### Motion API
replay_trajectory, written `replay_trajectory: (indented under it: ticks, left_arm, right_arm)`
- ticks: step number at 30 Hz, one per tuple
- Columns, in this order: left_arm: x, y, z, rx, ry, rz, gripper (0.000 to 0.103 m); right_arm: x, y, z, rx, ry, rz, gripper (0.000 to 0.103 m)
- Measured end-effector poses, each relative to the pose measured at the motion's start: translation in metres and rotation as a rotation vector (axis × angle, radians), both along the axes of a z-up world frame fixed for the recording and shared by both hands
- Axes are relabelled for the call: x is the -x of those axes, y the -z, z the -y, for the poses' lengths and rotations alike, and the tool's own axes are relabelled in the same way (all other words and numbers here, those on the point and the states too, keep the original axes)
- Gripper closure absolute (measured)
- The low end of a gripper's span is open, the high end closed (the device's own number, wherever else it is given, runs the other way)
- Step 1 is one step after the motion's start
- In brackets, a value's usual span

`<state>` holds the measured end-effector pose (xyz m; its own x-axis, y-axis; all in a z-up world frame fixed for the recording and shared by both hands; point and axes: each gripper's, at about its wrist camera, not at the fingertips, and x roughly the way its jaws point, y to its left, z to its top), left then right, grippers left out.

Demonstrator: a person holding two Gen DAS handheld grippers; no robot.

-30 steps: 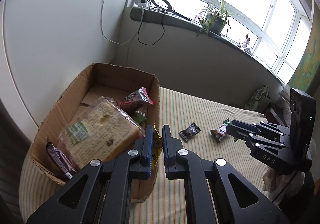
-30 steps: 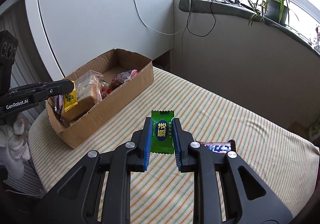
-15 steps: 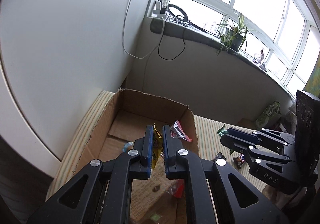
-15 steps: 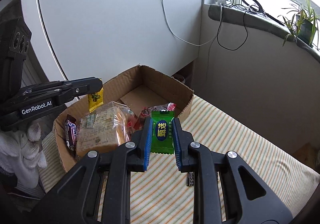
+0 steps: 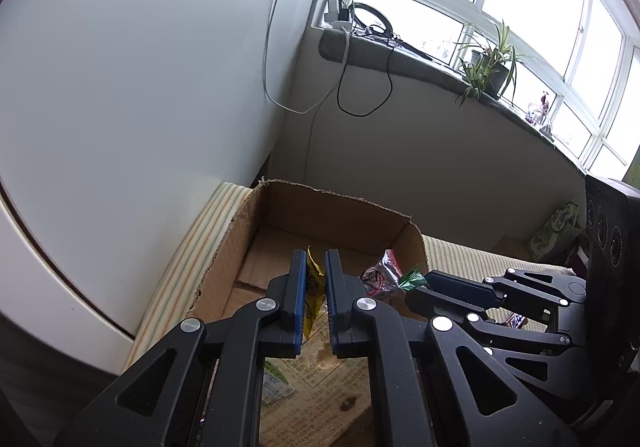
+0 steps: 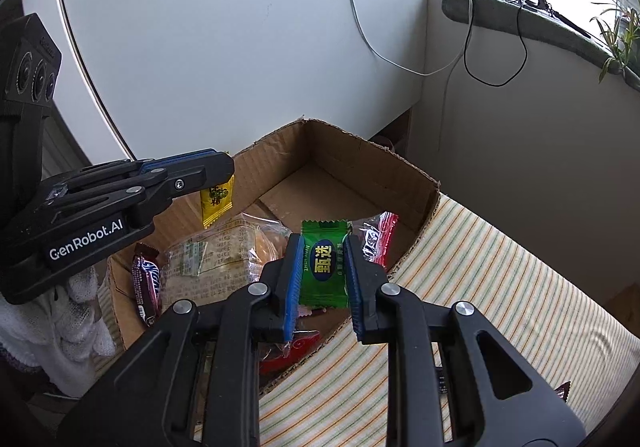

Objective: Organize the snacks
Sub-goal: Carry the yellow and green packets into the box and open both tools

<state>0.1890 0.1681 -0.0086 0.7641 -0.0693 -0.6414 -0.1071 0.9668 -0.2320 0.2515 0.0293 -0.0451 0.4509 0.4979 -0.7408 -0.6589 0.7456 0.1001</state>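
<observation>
An open cardboard box (image 6: pixel 404 177) stands on the striped table (image 6: pixel 500 287); it also shows in the left wrist view (image 5: pixel 332 203). My left gripper (image 5: pixel 316 271) is shut on a yellow candy packet (image 5: pixel 313 299) and holds it above the box; the packet also shows in the right wrist view (image 6: pixel 216 201). My right gripper (image 6: pixel 322 247) is shut on a green candy packet (image 6: pixel 324 263) over the box's near side. In the box lie a wrapped bread slice (image 6: pixel 216 259), a Snickers bar (image 6: pixel 146 283) and a red packet (image 6: pixel 378 233).
A white curved panel (image 6: pixel 220 27) stands right behind the box. Cables (image 6: pixel 472 47) hang from a grey window ledge (image 5: pixel 400 55) with a potted plant (image 5: pixel 486 67). Another snack wrapper (image 6: pixel 562 393) lies on the table at the right.
Both grippers have moved with their packets from the table side to above the box. The right gripper has come close beside the left one.
</observation>
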Motion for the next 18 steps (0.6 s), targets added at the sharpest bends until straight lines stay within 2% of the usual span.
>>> replay_trajectory:
  ticks: [3,5,7,10,12,13,15,18]
  left_arm:
    - [0.0,0.0,0.0,-0.005,-0.005,0.002,0.09]
    - [0.001,-0.001,-0.001,-0.004,-0.01,0.007,0.086]
    - [0.001,-0.002,-0.001,-0.008,-0.014,0.008,0.086]
    - [0.004,-0.004,0.001,-0.02,-0.02,0.016,0.085]
    - [0.005,-0.005,0.0,-0.02,-0.024,0.021,0.078]
    - [0.006,-0.006,0.001,-0.018,-0.026,0.024,0.074]
    - [0.008,-0.008,0.002,-0.016,-0.027,0.028,0.074]
    - [0.013,-0.011,0.006,-0.019,-0.024,0.039,0.074]
  right_arm:
    - [0.003,-0.003,0.0,0.001,-0.004,0.011,0.078]
    - [0.005,-0.005,0.0,0.005,0.0,0.021,0.06]
    - [0.008,-0.007,0.001,0.006,-0.001,0.033,0.051]
    - [0.011,-0.009,0.003,0.014,0.001,0.044,0.051]
    - [0.013,-0.011,0.004,0.02,0.002,0.047,0.051]
    - [0.014,-0.011,0.005,0.024,0.003,0.05,0.048]
    - [0.017,-0.014,0.009,0.027,0.009,0.061,0.038]
    - [0.021,-0.02,0.02,0.016,0.021,0.071,0.036]
